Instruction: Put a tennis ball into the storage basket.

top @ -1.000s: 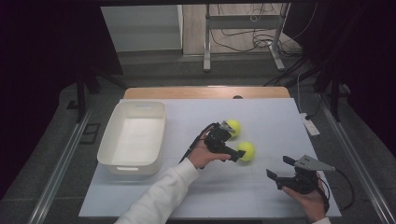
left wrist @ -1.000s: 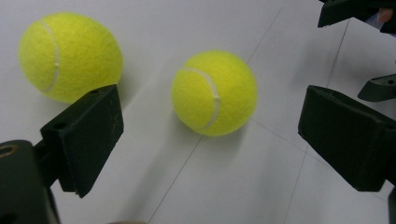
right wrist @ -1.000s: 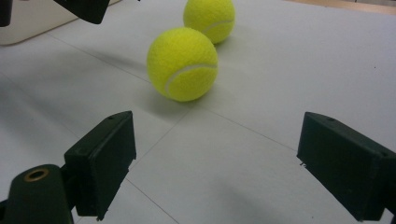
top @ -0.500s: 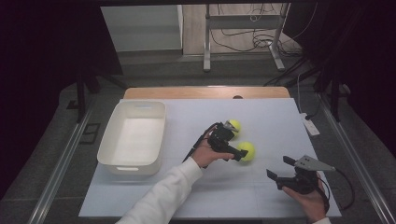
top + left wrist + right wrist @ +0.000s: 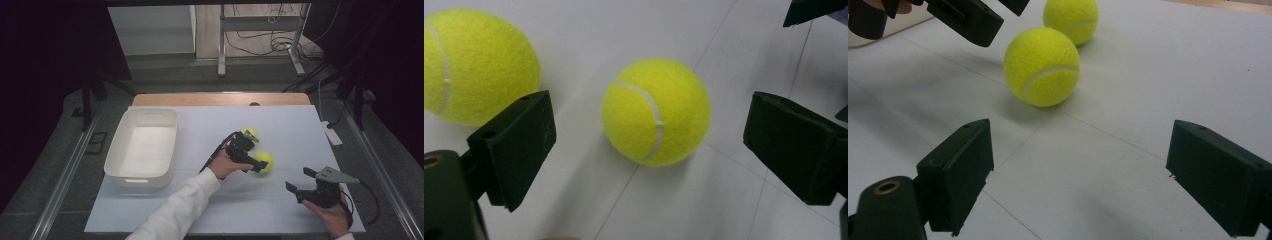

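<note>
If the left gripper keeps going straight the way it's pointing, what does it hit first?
Most likely the nearer tennis ball, which sits on the table between the open jaws of the left gripper. The second ball lies off to one side, outside that line.

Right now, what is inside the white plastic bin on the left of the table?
The white plastic bin looks empty: its bare white floor shows in the high view. The near wall hides a thin strip of floor behind it. Both yellow tennis balls lie outside, on the table.
</note>
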Demonstrator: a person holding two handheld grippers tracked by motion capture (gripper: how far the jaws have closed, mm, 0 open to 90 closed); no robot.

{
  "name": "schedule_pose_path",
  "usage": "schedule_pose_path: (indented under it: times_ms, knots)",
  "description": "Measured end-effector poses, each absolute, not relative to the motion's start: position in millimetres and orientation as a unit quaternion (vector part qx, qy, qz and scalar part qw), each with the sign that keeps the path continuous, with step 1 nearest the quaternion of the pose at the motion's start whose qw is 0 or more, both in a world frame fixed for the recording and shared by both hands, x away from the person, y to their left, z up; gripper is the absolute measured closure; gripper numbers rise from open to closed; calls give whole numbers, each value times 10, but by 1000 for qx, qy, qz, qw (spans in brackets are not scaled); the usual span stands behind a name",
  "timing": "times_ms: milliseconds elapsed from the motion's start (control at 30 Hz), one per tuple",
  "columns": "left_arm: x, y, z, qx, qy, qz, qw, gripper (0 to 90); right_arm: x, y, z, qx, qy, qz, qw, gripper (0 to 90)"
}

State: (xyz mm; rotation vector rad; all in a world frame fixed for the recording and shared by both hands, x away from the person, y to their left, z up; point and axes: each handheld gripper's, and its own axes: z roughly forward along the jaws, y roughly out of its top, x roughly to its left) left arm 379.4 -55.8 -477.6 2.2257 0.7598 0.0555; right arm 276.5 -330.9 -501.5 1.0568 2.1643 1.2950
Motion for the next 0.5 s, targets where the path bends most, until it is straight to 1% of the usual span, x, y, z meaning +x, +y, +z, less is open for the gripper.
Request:
schedule_pose_path:
  times_ms: [500]
  knots:
    - [3855, -672, -4848, 878, 297, 18, 376, 76, 2763, -3317, -5018, 379, 776, 462, 202, 117]
